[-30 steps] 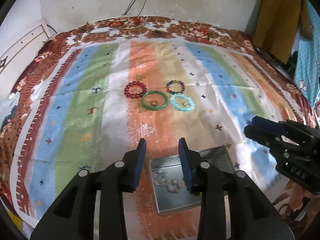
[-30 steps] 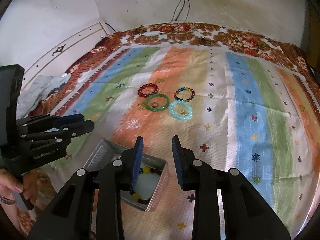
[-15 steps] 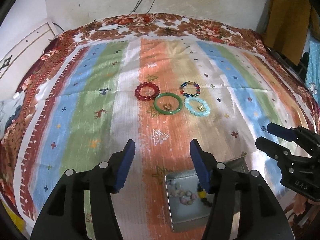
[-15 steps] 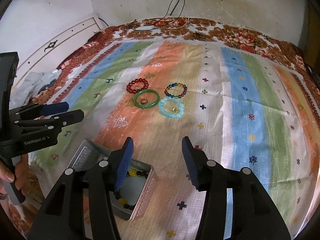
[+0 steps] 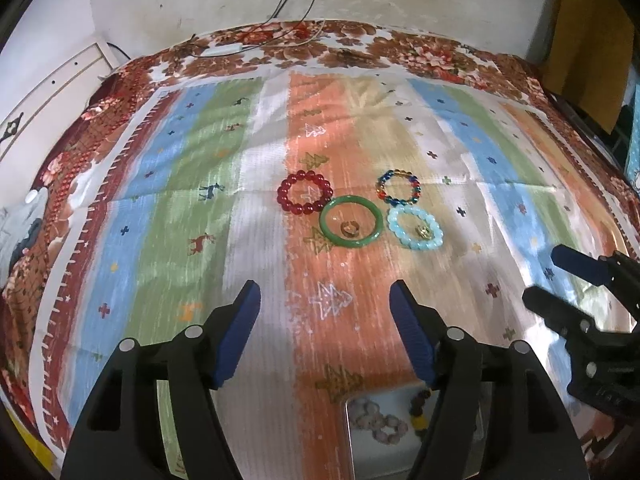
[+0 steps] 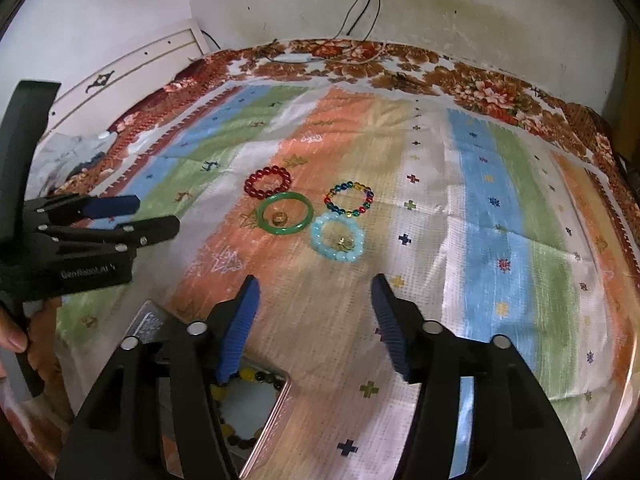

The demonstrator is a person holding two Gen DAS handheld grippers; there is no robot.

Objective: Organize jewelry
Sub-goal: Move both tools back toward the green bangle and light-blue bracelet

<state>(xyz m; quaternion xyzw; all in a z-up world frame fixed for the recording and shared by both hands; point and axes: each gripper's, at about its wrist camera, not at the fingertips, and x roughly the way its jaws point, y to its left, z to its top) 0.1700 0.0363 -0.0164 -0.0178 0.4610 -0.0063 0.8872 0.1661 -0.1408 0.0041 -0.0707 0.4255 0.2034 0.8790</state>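
Your left gripper [image 5: 324, 300] and right gripper [image 6: 314, 294] both gape with nothing between the jaws, which have just been opening. Ahead of them on the striped cloth [image 5: 256, 240] lie a red bead bracelet [image 5: 305, 193], a green bangle [image 5: 350, 227] around a small ring [image 5: 349, 229], a multicoloured bracelet [image 5: 399, 186] and a pale blue bracelet [image 5: 415, 229]. The metal tin [image 6: 276, 408] of beads sits beneath your grippers.

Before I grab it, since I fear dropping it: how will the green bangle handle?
The green bangle looks like one solid glossy ring, so probably stiff and slippery between pads. It lies flat now, but on edge it might roll. If stone or glass, a fall could crack it.
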